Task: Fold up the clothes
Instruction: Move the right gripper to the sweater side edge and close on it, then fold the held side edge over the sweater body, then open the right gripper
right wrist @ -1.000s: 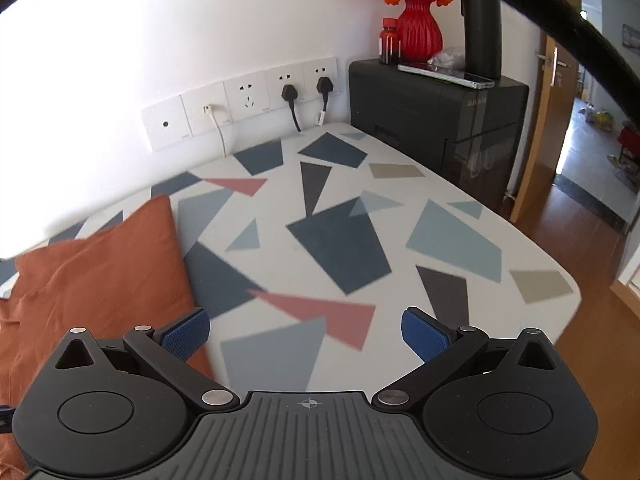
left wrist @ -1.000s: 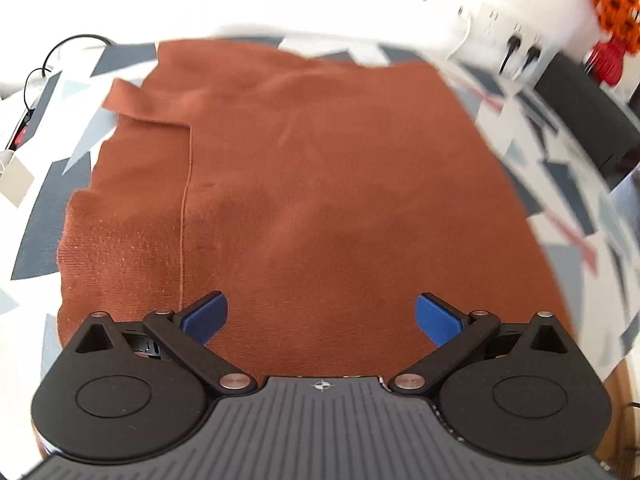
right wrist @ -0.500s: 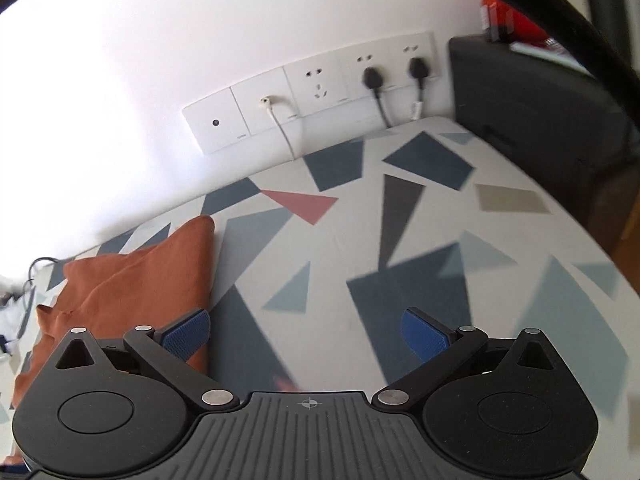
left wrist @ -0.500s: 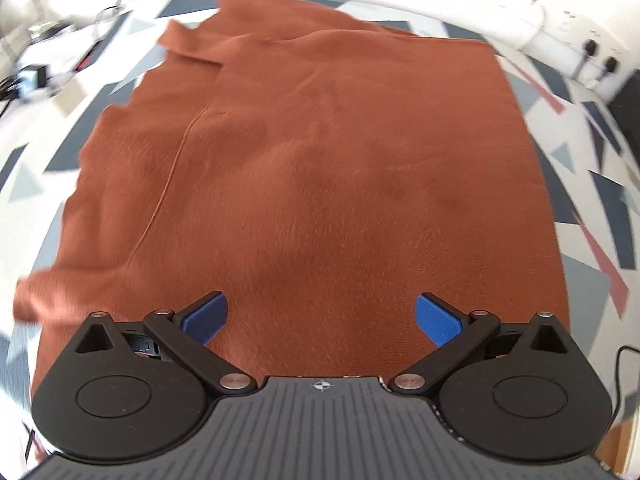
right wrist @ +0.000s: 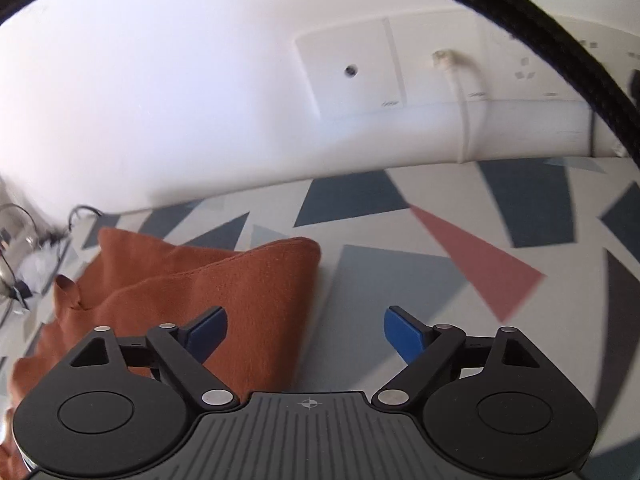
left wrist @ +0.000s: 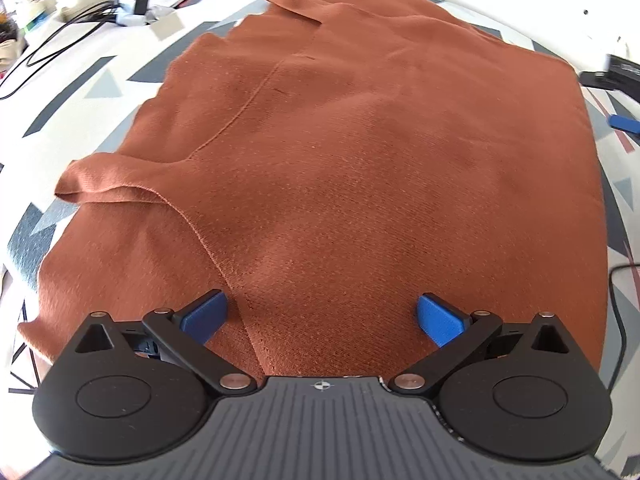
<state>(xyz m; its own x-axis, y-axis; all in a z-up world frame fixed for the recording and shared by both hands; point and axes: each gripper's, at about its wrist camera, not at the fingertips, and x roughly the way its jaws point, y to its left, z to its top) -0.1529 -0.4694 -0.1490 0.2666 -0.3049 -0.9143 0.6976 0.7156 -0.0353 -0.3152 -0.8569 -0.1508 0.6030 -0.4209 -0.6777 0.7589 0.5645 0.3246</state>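
Note:
A rust-orange knitted garment (left wrist: 360, 152) lies spread flat on the patterned tabletop (left wrist: 80, 80), with a sleeve flap (left wrist: 108, 184) folded over at its left side. My left gripper (left wrist: 322, 316) is open and empty, hovering over the garment's near edge. In the right wrist view the garment's far right corner (right wrist: 240, 280) lies on the table. My right gripper (right wrist: 306, 330) is open and empty above that corner's right edge, its left fingertip (right wrist: 206, 328) over the fabric. A blue tip (left wrist: 624, 123) of the right gripper shows at the far right of the left wrist view.
A white wall with socket plates (right wrist: 352, 68) and a white cable (right wrist: 466, 100) stands just behind the table. Cables and small clutter (left wrist: 132, 4) lie at the table's far left. A black cable (left wrist: 618, 320) hangs at the right edge.
The left gripper swung left along the garment's near edge, bringing the sleeve flap into view. The right gripper turned left and moved toward the wall, now over the garment's far corner.

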